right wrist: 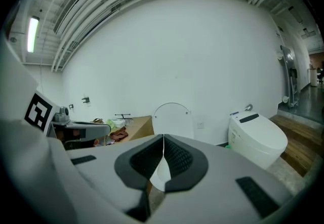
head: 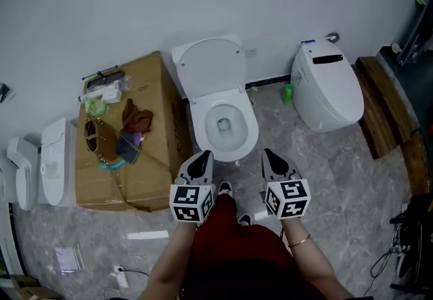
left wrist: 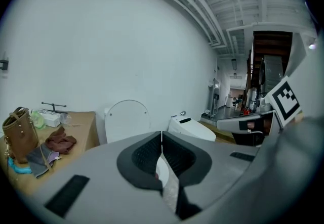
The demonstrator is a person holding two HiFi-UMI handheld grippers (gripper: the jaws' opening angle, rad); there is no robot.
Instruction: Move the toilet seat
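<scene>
A white toilet (head: 223,126) stands against the wall with its lid and seat (head: 211,67) raised upright; the same raised lid (left wrist: 127,119) (right wrist: 172,118) shows in both gripper views. My left gripper (head: 201,158) hovers just in front of the bowl's left front edge, shut and empty. My right gripper (head: 272,158) is held level with it to the right of the bowl, also shut with nothing in it. Neither touches the toilet. Between the closed jaws in each gripper view I see a slice of the bowl rim.
A cardboard box (head: 155,122) with a brown bag (head: 97,139), cloth and small items stands left of the toilet. A second, closed toilet (head: 326,85) is at the right, beside a wooden step (head: 382,116). More white fixtures (head: 54,160) lie far left. Papers and a cable lie on the floor.
</scene>
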